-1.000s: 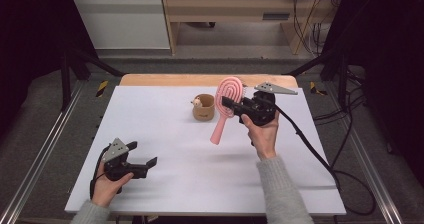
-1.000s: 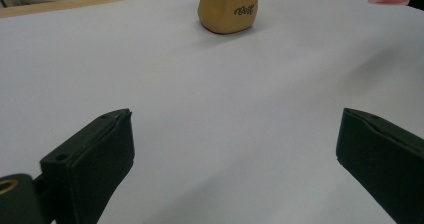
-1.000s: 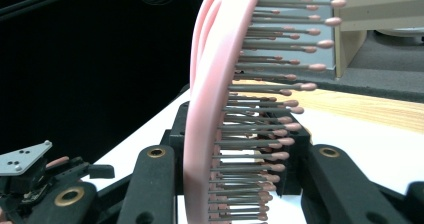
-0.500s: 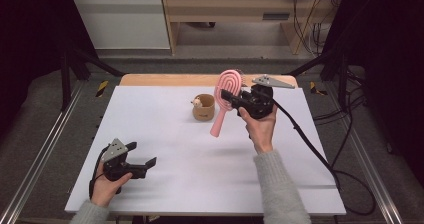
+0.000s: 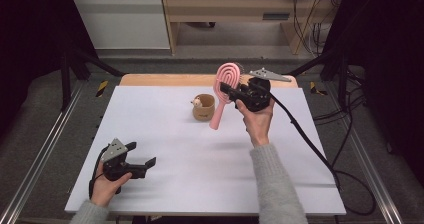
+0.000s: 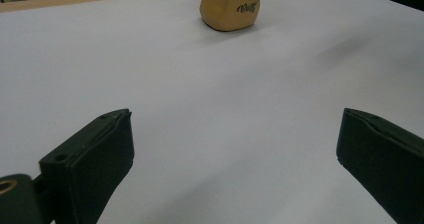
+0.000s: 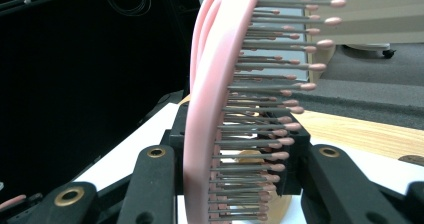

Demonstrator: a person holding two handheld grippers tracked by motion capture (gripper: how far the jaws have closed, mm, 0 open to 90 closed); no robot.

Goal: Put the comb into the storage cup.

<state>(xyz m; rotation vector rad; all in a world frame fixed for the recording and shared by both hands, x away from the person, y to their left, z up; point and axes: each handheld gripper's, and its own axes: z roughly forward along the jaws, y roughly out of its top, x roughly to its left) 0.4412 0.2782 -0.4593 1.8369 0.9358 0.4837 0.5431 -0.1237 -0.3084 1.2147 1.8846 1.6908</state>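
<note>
Hairbrush clamped in right tool, above table

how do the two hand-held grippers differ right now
The right hand-held gripper is shut on the pink brush; the left hand-held gripper is open, with nothing between its jaws. The right is raised above the table, near the tan cup; the left sits low at the near left corner. The right carries the brush tilted, handle hanging down toward the table; the left points level across the table. Both are black and each is held in one hand.
</note>
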